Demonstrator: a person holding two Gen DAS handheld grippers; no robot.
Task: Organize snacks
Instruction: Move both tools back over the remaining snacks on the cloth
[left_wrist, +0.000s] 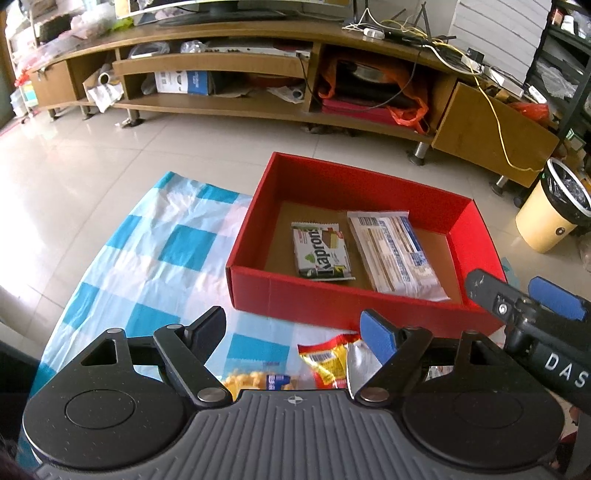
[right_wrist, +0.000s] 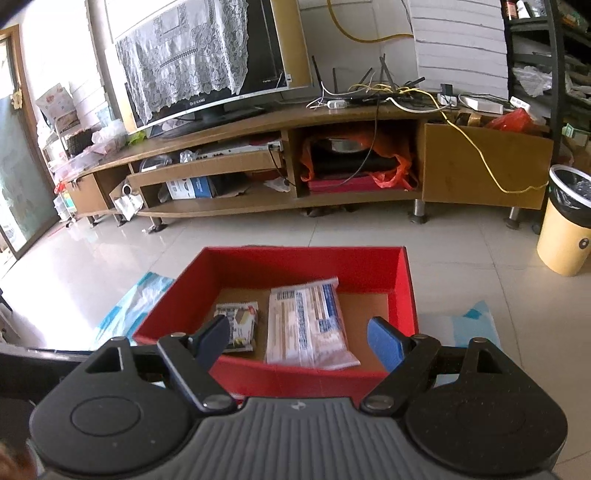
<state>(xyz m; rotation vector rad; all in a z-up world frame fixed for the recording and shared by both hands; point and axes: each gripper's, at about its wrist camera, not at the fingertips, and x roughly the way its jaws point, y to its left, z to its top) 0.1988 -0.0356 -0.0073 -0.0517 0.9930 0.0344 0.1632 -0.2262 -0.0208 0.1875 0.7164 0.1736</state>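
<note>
Snacks, a green wafer pack (left_wrist: 322, 254) and clear packet (left_wrist: 397, 254), lie in the red box (left_wrist: 332, 306); left gripper (left_wrist: 295, 328) and right gripper (right_wrist: 297, 339) gape wide, empty.

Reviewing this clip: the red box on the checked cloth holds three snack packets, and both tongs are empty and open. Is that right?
Not quite. The red box holds two packets, not three: the Kaprons wafer pack and a longer clear packet, as both wrist views show. The rest stands: it sits on the checked cloth, and the left tongs and right tongs are open and empty.
</note>
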